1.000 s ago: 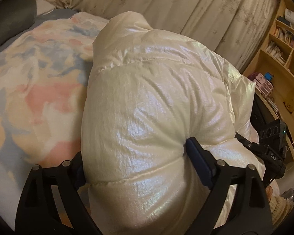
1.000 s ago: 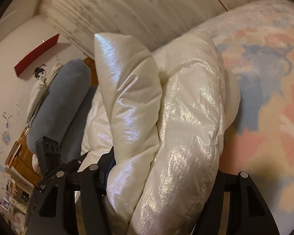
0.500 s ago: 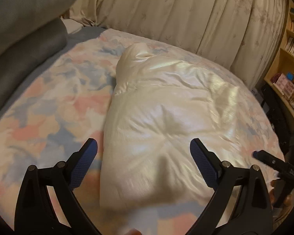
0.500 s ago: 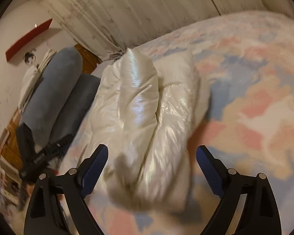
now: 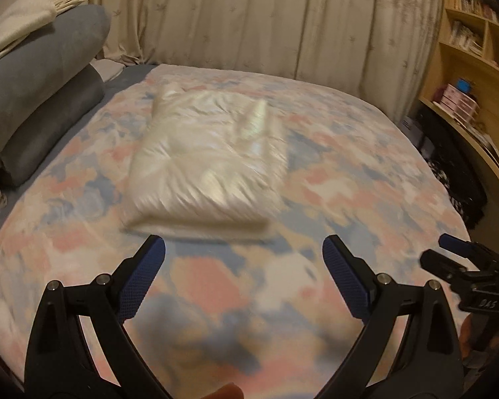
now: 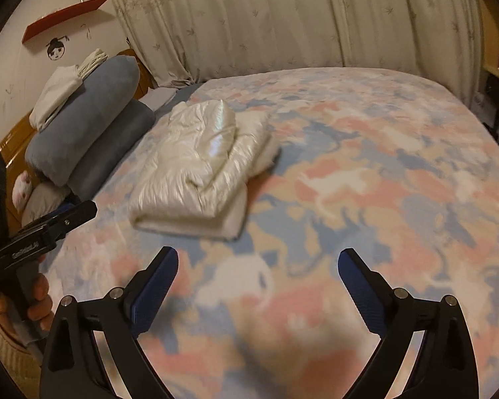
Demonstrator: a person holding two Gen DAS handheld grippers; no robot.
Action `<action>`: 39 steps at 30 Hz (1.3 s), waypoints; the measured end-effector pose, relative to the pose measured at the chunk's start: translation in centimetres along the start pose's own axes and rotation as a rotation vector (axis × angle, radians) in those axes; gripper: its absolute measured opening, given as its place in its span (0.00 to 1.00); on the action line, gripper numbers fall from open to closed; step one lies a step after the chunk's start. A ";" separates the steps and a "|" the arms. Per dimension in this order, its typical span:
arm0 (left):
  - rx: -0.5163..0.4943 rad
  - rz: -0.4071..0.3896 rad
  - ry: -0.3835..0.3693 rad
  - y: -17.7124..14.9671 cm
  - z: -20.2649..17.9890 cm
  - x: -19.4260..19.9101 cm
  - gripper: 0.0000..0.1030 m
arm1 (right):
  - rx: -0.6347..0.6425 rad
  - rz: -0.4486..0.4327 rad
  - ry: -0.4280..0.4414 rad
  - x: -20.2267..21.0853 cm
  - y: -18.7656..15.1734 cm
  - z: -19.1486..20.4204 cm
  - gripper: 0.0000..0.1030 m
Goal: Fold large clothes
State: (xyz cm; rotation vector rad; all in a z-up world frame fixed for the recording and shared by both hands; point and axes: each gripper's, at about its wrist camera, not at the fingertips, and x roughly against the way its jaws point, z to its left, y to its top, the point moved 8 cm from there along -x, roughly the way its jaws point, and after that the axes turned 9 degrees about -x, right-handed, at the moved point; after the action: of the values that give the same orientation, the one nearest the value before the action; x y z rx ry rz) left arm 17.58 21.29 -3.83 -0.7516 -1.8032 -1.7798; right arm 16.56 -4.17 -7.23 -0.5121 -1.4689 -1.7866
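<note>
The folded white puffer jacket (image 5: 206,163) is lying on the patterned bedspread (image 5: 349,179), near the grey bolsters (image 5: 43,99). The left gripper (image 5: 244,276) is hovering wide open, holding nothing. The right gripper (image 6: 258,282) is opening, its jaws empty

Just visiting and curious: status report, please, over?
Left tool open, empty. Right tool opening, nothing between its jaws. White puffy jacket lies folded on the bed, clear of both. Nothing in the way.
</note>
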 end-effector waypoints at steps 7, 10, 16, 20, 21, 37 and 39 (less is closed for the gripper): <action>-0.042 -0.008 0.041 -6.5 -8.5 5.8 0.95 | -0.041 0.032 -0.039 6.7 -7.4 -4.4 0.96; -0.051 0.012 0.072 -9.2 -10.6 7.0 0.95 | -0.088 0.058 -0.065 8.6 -11.5 -6.8 0.96; -0.065 0.090 0.137 -14.6 -14.1 8.5 0.95 | -0.141 0.057 -0.126 12.2 -18.1 -9.7 0.96; -0.075 0.102 0.138 -16.6 -16.4 10.2 0.95 | -0.149 0.029 -0.183 14.7 -20.3 -10.8 0.96; -0.078 0.099 0.135 -16.6 -16.7 10.6 0.95 | -0.149 0.010 -0.193 15.8 -20.7 -11.1 0.96; -0.047 0.008 0.112 -13.5 -18.4 17.4 0.95 | -0.125 -0.108 -0.181 23.7 -19.5 -9.4 0.97; -0.047 0.008 0.112 -13.4 -18.3 17.5 0.95 | -0.121 -0.113 -0.179 24.2 -19.4 -9.1 0.97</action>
State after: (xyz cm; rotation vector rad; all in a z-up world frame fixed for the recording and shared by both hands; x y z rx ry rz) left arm -4.93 3.78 -1.11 -0.6626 -1.6887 -1.8277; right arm -12.09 -18.91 -5.02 -0.6773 -1.5428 -1.9693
